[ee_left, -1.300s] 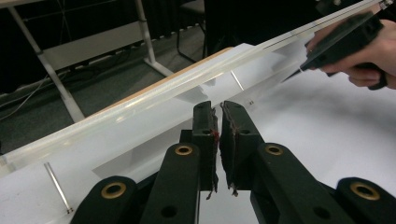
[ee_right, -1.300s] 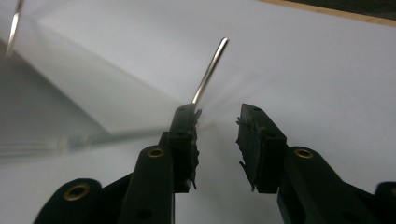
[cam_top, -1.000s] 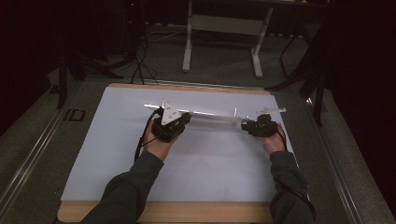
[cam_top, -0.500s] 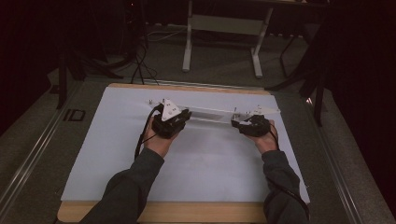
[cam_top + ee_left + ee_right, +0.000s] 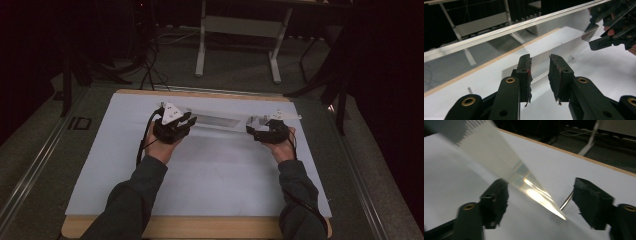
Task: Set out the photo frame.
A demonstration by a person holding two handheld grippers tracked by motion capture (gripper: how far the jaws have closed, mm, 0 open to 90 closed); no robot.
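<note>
Transparent ruler (image 5: 225,120) is one long clear strip, and it lies on the white sheet (image 5: 200,180) of the tabletop (image 5: 200,227), in the far half, with its long axis running from left to right across the high view. Its two ends are what matters: the left gripper (image 5: 186,120) stands at the left end and the right gripper (image 5: 256,131) at the right end, so each hand is nearest to its own end. In the left gripper view the fingers (image 5: 525,75) have just been opening and stand apart, with the ruler's edge (image 5: 506,28) passing beyond their tips and nothing pressed between them. In the right gripper view the fingers (image 5: 496,200) have also just been opening wide, and the ruler (image 5: 534,192) (it shines strongly here) runs through the gap without touching either pad, so it seems released. By count: one ruler, two grippers, one sheet.
</note>
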